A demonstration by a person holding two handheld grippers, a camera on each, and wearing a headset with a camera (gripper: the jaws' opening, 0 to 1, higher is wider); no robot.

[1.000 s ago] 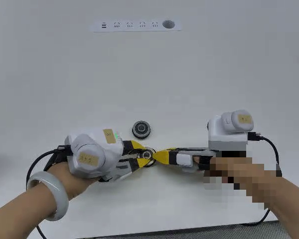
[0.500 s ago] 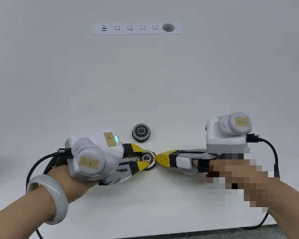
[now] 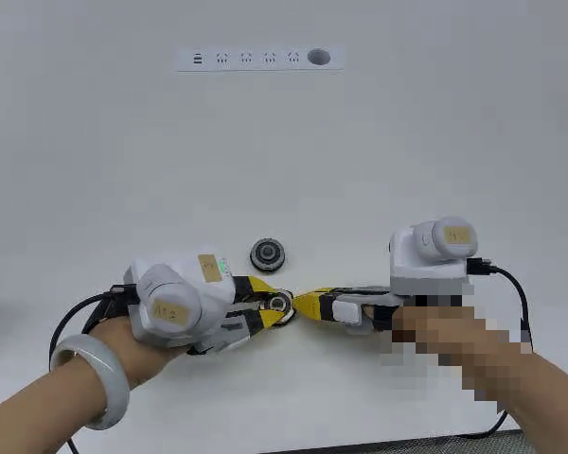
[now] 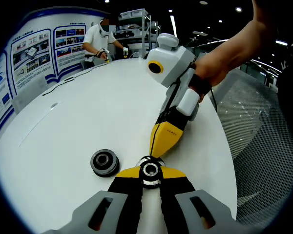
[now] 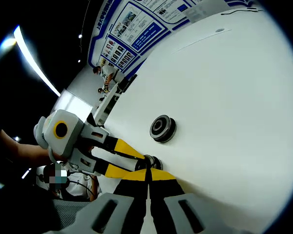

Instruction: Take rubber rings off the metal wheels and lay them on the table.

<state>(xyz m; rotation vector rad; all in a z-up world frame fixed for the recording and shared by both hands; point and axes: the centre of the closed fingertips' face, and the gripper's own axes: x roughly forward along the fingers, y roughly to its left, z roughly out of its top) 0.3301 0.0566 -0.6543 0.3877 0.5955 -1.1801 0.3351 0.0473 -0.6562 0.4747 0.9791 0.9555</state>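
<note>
White table (image 3: 379, 170), power strip (image 3: 260, 59) by far edge, poster wall (image 4: 29, 53) in dim hall, left gripper (image 3: 270, 303) clamped on metal wheel (image 4: 150, 170) near front edge, right gripper (image 5: 147, 171) jaws together, tips at its rim, second wheel (image 3: 267, 253) just behind, layout unchanged from a second ago.

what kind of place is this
Probably a lab or demo workshop: a big white table, info posters on the wall, storage shelves, and another person working at the far end.
</note>
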